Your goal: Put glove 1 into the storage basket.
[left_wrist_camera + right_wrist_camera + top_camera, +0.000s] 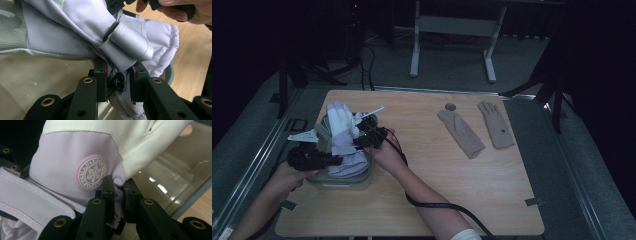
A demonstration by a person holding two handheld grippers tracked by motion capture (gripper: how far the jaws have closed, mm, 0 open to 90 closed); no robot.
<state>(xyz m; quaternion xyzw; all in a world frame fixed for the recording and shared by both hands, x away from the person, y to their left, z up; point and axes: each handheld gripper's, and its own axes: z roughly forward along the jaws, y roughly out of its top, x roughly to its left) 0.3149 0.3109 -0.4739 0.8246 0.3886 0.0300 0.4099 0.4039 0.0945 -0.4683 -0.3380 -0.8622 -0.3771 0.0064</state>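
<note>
A padded lavender and white ski glove (343, 132) is held over a clear plastic bin (343, 179) at the table's left. My left gripper (314, 159) is shut on the glove's cuff end (120, 75), where a strap roll (131, 41) and a small black ring (117, 82) show. My right gripper (368, 136) is shut on a fold of the glove (119, 182) beside its round snowflake badge (92, 173). Two thin beige gloves (460, 132) (495, 124) lie flat on the table to the right.
The bin's clear wall and pale inside (175, 182) sit just under the glove. A small grey disc (450, 106) lies by the beige gloves. The wooden table (492, 190) has open room at the middle and front. Black cables (447, 207) trail from the grippers.
</note>
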